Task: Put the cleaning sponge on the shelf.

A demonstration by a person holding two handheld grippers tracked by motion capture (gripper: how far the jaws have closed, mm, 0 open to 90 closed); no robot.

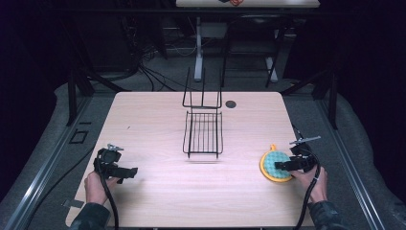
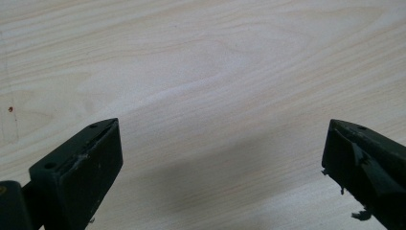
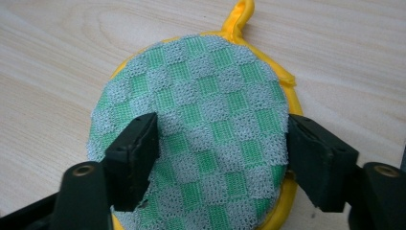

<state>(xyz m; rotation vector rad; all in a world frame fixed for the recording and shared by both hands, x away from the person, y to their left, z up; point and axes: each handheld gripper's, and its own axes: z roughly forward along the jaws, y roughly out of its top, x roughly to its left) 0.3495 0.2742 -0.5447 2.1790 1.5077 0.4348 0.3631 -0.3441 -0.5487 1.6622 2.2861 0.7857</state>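
Note:
A round scrubbing pad (image 1: 275, 164) with a green-and-grey checked mesh face, a yellow rim and a yellow loop lies flat on the wooden table (image 1: 158, 120) at the right. My right gripper (image 1: 283, 166) hovers over its near edge, open, with one jaw on each side of the pad (image 3: 206, 124). A black wire rack (image 1: 203, 125) stands in the table's middle, its tall back prongs at the far end. My left gripper (image 1: 128, 172) is near the front left, open over bare wood (image 2: 220, 143), nothing between its fingers.
A small dark round spot (image 1: 231, 103) sits on the table behind the rack. Black frame legs and cables stand on the floor beyond the far edge. A white desk leg (image 1: 197, 43) rises farther back.

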